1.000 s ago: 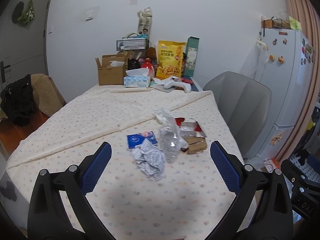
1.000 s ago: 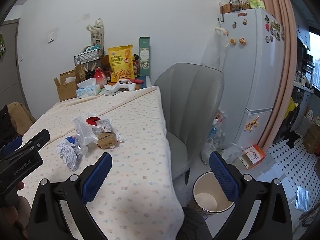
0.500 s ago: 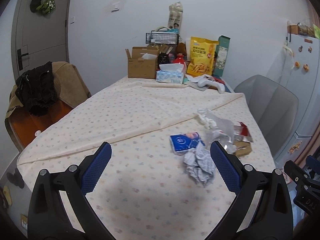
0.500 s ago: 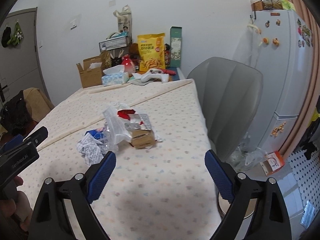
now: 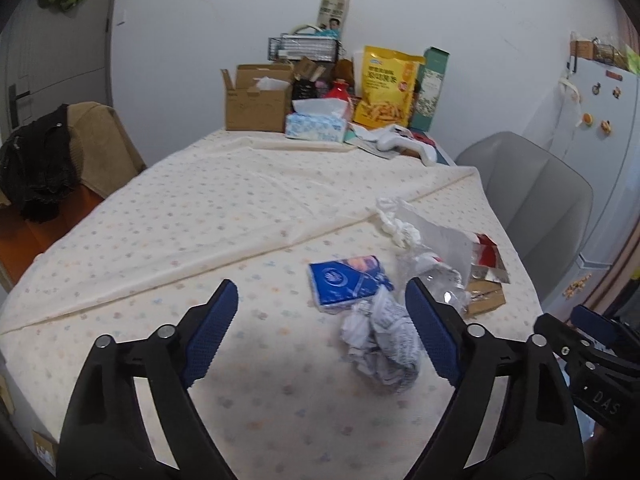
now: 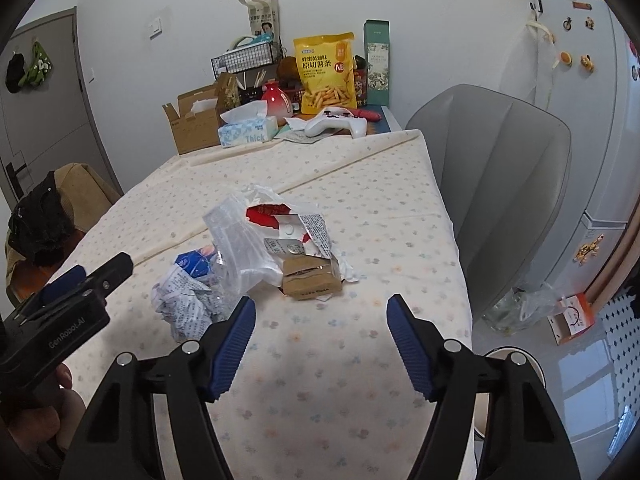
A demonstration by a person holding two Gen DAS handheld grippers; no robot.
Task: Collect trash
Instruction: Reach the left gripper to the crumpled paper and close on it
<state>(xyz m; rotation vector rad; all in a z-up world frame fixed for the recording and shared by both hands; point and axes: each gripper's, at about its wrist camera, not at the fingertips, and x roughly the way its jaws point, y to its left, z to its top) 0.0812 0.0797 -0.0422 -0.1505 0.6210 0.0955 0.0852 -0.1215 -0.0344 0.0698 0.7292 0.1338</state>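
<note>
A pile of trash lies on the tablecloth: crumpled printed paper [image 5: 384,344] [image 6: 182,308], a blue tissue packet [image 5: 344,282] [image 6: 194,262], a clear plastic bag [image 5: 430,236] [image 6: 236,240], foil blister wrappers [image 6: 294,240] and a small brown carton [image 5: 482,300] [image 6: 310,280]. My left gripper [image 5: 322,332] is open and empty, just left of and in front of the crumpled paper. My right gripper [image 6: 320,344] is open and empty, in front of the carton. The left gripper body shows in the right wrist view [image 6: 68,308].
At the table's far end stand a cardboard box [image 5: 256,100], tissue box [image 5: 316,124], yellow snack bag [image 6: 326,72] and white game controller [image 6: 336,122]. A grey chair [image 6: 500,168] and fridge [image 6: 580,100] are right. A bin [image 6: 496,396] stands on the floor, mostly hidden.
Both grippers have moved closer to the trash pile and their jaws have narrowed somewhat. The left view has swung so the pile sits nearer its right finger.
</note>
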